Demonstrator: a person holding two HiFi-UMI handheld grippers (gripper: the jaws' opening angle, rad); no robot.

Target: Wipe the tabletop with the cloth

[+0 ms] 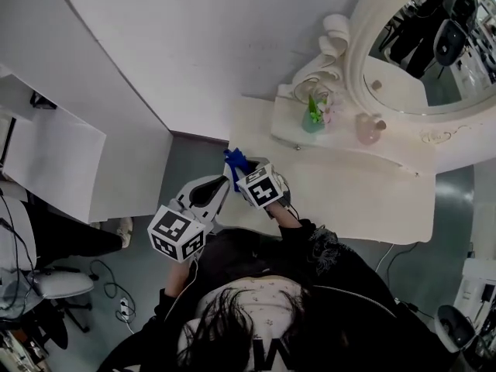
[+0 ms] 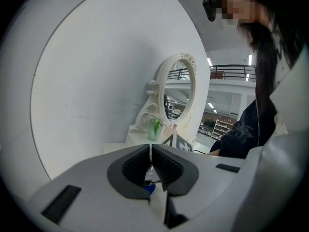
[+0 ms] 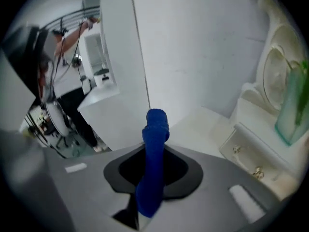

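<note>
The cloth (image 3: 155,139) is blue and is lying bunched in a thick, soft roll. The jaws of the right gripper (image 3: 153,161) are closing on its middle part, and its rounded end is sticking out past them. The cloth is staying by the edge of the pale cream surface (image 1: 364,200); whether it is touching this surface I cannot tell

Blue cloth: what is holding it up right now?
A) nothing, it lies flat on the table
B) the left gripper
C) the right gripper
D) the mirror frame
C: in the right gripper view the blue cloth stands pinched between the jaws of the right gripper, while the left gripper has its jaws together with no cloth clamped in them.
</note>
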